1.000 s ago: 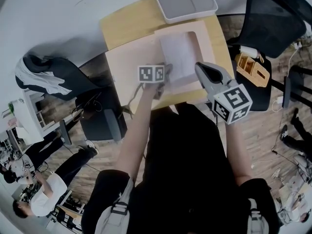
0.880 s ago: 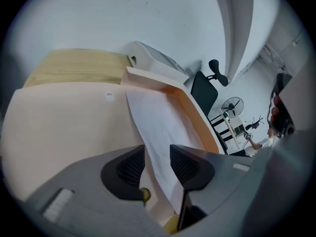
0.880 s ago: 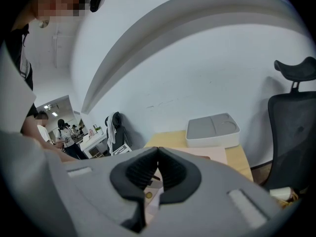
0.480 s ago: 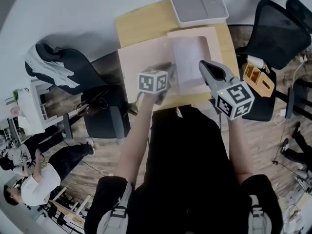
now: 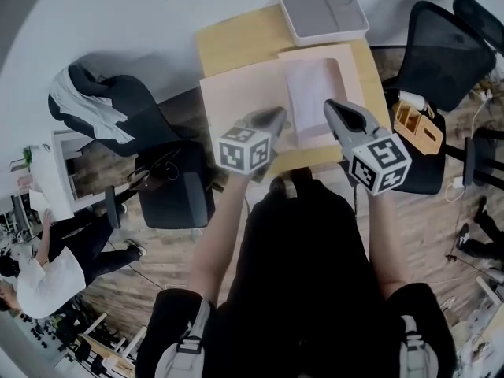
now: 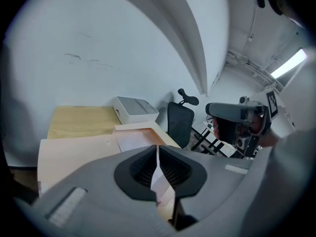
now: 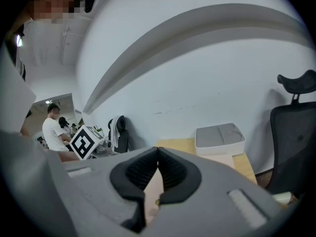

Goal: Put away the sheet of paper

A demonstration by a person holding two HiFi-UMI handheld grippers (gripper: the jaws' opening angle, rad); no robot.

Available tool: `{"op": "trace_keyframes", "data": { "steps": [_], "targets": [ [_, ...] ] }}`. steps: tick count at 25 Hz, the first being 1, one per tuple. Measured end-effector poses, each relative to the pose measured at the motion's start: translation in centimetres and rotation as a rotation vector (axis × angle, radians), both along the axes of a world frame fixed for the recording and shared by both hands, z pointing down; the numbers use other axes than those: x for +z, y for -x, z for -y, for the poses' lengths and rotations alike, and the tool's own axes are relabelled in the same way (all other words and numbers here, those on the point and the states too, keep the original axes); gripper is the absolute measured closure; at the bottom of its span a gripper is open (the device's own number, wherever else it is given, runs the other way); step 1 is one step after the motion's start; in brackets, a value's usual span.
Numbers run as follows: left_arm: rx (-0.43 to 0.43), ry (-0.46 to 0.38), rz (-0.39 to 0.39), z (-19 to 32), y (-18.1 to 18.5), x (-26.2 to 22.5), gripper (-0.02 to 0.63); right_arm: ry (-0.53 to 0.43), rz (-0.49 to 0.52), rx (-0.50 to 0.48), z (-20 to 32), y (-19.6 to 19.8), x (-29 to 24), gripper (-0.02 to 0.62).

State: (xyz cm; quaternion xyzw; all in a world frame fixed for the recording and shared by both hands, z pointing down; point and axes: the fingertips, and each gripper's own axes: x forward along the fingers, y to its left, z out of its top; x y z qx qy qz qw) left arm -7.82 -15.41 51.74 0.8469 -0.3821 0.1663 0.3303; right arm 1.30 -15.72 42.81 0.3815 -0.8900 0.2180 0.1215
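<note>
The sheet of paper (image 5: 313,93) lies in the right half of the open pink folder (image 5: 240,93), inside that half's raised rim. The folder itself lies flat on the wooden tabletop (image 5: 236,42).

The left claw (image 5: 277,116) reaches to the folder's middle, at the sheet's left edge on the side nearer the person. In the left gripper view its jaws are closing and almost together. A thin white edge of the paper stands between the dark ribbed pads, which press on it.

The right claw (image 5: 337,107) hangs over the near part of the folder's right half, just beside the sheet. The right gripper view shows its jaws together at the tips with nothing between them. Only the folder's pink shows through the gap lower down. Whether this claw touches the folder cannot be told.

A grey box (image 5: 324,12) with a two-part lid sits at the folder's far edge, close against it. A black office chair (image 5: 441,42) stands to the right of the folder, off the tabletop, with a small wooden rack (image 5: 413,116) nearer the person beside it. Left of the folder stands another chair (image 5: 110,109) with a white garment draped over it.
</note>
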Motion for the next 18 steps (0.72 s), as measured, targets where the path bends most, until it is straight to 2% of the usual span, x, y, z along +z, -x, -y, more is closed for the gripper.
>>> {"op": "trace_keyframes", "data": {
  "steps": [8,18],
  "targets": [
    [0.038,-0.108,-0.039,-6.0,1.9,-4.4,0.597,-0.022,-0.013,0.055,-6.0,1.6,-1.2,0.592],
    [0.080,-0.268,-0.032,-14.2,4.7,-9.8,0.597,-0.062,-0.033,0.106,-14.9,3.4,-3.1,0.592]
  ]
}}
